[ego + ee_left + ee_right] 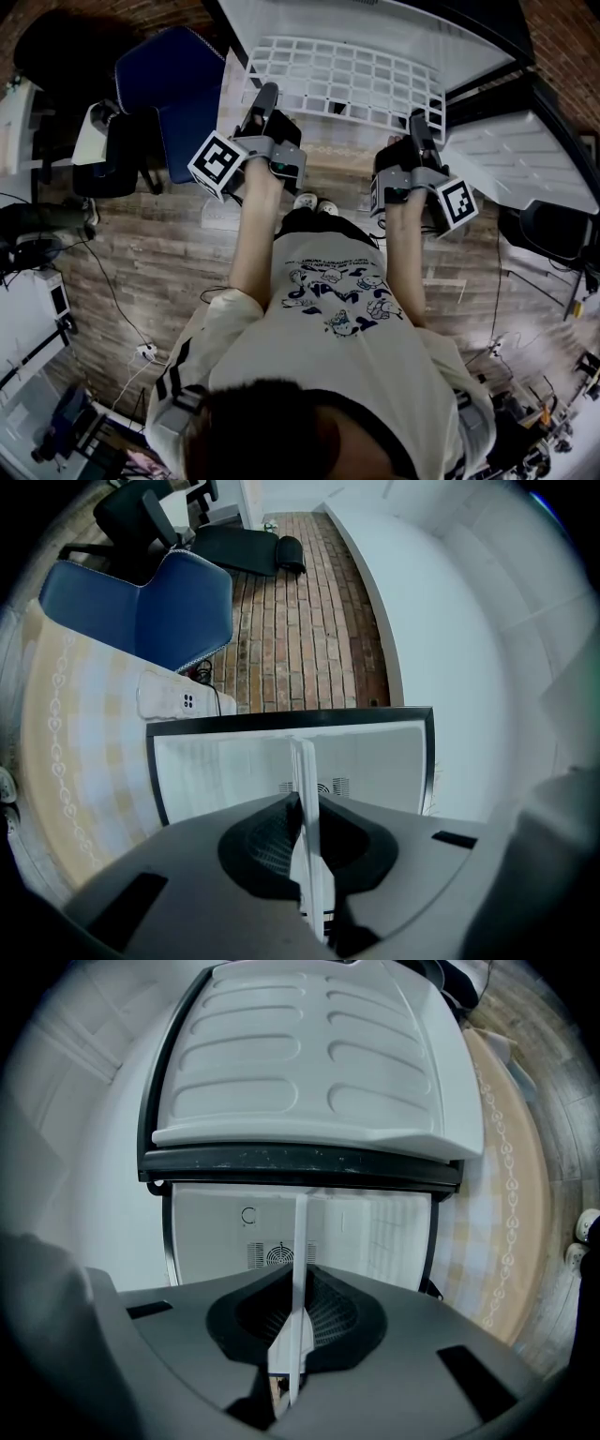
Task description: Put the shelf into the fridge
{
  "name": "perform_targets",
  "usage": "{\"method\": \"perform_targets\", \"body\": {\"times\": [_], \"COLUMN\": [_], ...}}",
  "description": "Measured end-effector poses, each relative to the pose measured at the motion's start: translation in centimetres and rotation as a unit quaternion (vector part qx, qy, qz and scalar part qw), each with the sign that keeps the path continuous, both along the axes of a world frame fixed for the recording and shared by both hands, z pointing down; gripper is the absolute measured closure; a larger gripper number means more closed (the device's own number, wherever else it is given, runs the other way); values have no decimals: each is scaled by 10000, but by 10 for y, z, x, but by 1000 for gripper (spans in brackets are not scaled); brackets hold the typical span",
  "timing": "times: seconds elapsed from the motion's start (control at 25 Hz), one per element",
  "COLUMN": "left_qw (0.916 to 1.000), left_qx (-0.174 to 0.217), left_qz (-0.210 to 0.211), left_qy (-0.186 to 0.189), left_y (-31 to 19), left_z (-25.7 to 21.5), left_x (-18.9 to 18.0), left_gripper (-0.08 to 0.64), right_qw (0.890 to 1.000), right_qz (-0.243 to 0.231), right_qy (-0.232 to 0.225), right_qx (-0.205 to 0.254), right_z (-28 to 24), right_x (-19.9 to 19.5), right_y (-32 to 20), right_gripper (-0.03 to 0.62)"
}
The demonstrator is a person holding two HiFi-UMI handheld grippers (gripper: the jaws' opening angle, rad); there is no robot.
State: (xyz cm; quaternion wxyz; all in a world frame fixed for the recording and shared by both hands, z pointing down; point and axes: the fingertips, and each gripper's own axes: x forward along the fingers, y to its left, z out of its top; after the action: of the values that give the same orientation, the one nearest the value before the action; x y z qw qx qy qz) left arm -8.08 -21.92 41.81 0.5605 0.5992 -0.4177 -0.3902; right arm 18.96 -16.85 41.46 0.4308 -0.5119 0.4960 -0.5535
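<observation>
Shelf [347, 77] clamped by left hand-held gripper [266, 97] and right hand-held gripper [417, 122]

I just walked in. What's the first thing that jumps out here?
A white grid shelf, clamped at its near edge by the left gripper and the right gripper. Just beyond it gapes the open fridge; a blue chair stands on the floor to the left.

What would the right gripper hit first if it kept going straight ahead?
The right gripper, its jaws shut on the white grid shelf, points into the open white fridge; probably the back wall with its round vent comes first, depth unclear.
</observation>
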Motion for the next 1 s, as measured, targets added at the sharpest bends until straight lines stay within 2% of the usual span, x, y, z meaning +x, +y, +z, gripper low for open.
{"method": "perform_targets", "body": {"times": [0.32, 0.52, 0.64, 1.0], "left_qw": [10000, 10000, 9999, 10000], "left_qx": [11, 56, 2, -2], "left_qz": [37, 54, 70, 79], "left_qy": [-86, 22, -80, -14], "left_y": [-1, -4, -5, -29], "left_z": [1, -3, 6, 6], "left_x": [-1, 2, 1, 7], "left_gripper": [526, 526, 526, 526], "right_qw": [10000, 10000, 10000, 9999], "right_qz": [8, 33, 24, 16], "right_qy": [-3, 16, 23, 37], "right_qx": [5, 2, -29, -92], "right_z": [0, -2, 2, 5], "right_x": [0, 2, 2, 7], "right_y": [-4, -7, -9, -32], "right_gripper": [546, 546, 546, 546]}}
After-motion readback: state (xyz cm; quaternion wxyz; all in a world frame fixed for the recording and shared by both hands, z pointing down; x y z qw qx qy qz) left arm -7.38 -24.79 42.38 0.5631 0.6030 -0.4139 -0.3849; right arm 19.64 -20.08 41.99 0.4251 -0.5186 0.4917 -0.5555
